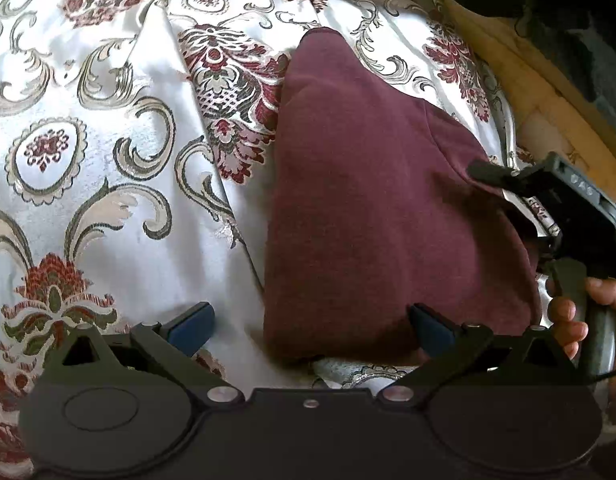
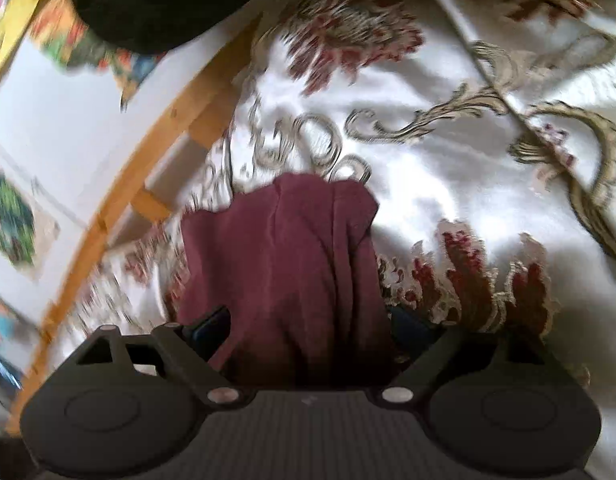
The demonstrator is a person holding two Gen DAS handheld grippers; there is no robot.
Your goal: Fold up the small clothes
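Garment (image 1: 388,208): maroon, lying on the floral bedspread (image 1: 107,128), right of centre in the left wrist view. Left gripper (image 1: 310,326): fingers spread, nothing between them, at the garment's 6 o'clock edge. Right gripper (image 2: 308,332): clamped on a bunched fold of the garment. Wooden frame (image 2: 119,196): at 9 o'clock.

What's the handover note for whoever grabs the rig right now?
Left gripper: open, empty, low over the near edge of the maroon garment.
Right gripper: cloth bunched between its fingers; whether it is clamped is unclear, as the view is blurred.
Garment lies on the floral bedspread, partly folded, one edge lifted at the right.
Left: finish the fold, flatten it.
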